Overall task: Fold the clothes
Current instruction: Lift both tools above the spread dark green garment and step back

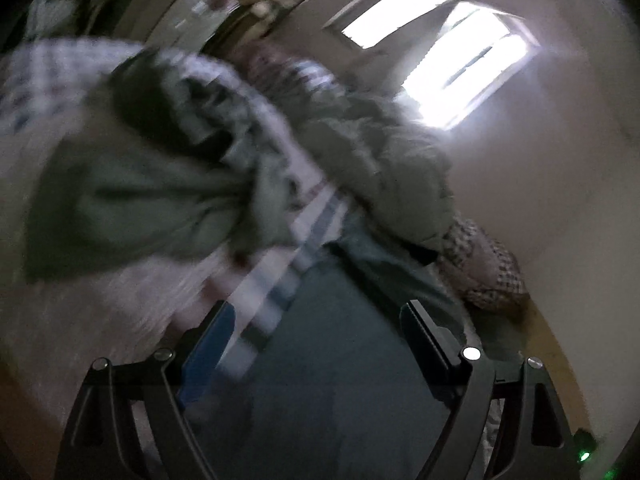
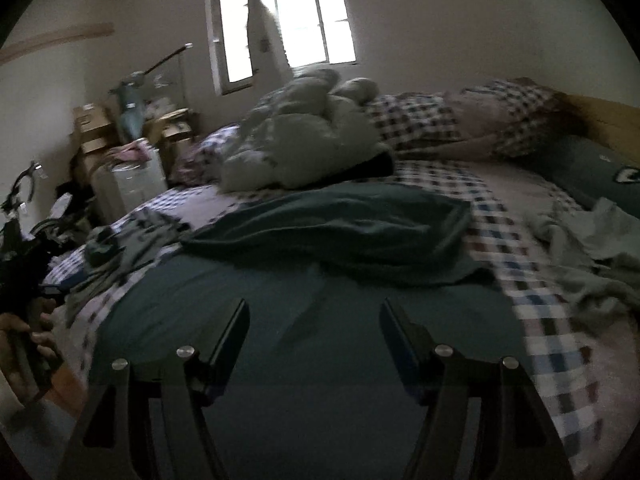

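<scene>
Across the frame's middle: dark green garment [image 2: 328, 232] lies rumpled on the checked bedsheet [image 2: 532, 320].
Handling: likely soft, light, limp; best pinched at an edge or corner.
Right gripper [image 2: 314, 316]: jaws wide apart, empty above the cloth.
Left gripper [image 1: 318, 320]: spread wide, nothing held.

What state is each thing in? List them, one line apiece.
Left gripper: fingers open, nothing between them.
Right gripper: fingers open, empty.
Dark green garment: spread on the bed, rumpled, unfolded.
Grey garment: crumpled heap.
Pale quilt: bunched up.
Window: bright; open or shut unclear.
</scene>
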{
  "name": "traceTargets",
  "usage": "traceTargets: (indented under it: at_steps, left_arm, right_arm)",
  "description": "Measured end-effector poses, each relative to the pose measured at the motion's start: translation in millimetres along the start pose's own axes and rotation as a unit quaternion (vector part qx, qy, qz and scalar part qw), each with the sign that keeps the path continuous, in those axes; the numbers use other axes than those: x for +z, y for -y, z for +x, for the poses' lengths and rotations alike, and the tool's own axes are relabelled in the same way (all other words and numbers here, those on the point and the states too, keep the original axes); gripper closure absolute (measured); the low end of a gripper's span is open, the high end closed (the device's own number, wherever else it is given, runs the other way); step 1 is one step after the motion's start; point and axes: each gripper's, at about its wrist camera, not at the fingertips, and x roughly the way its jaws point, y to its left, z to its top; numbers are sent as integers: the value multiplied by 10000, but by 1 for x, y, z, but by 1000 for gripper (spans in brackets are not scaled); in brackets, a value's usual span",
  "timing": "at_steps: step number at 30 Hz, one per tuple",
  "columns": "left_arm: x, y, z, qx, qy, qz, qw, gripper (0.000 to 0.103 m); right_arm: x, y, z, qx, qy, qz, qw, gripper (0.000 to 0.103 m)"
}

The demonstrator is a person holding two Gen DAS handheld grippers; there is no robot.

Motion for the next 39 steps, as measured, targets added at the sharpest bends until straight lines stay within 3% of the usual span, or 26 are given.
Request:
traceTargets:
  at_steps: [2,8,11,16,24,31,39]
  left_arm:
    - [-4,-11,-7,91,-71,-162,9998,15]
    - [-25,-24,-19,599,-384,62,9974,15]
    - [-39,-29,-23,638,-461,-113,9968,15]
    - [-60,-25,-36,760,-417,143,9961,15]
    - [-56,-36,-35,843,-363,73,9957,15]
    - [-62,-45,-6,984,-1034,-35,9898,15]
    - [-64,-48,-4,839,-1283,-153,9881,15]
  right_arm:
    - [-3,-14,3,99,-12,-189,9998,32]
    - [-12,-40,7,553,-100,-327,9979,32]
    - [-14,-50,9,642,-124,-438,9969,32]
    - [-13,-60,15,755,-147,-416,9962,32]
    - [-21,-65,27,830,-388,-313,9953,32]
    - [-26,-67,25,775,-397,-401,9954,32]
    - [-28,-67,31,917,-535,-324,9938,32]
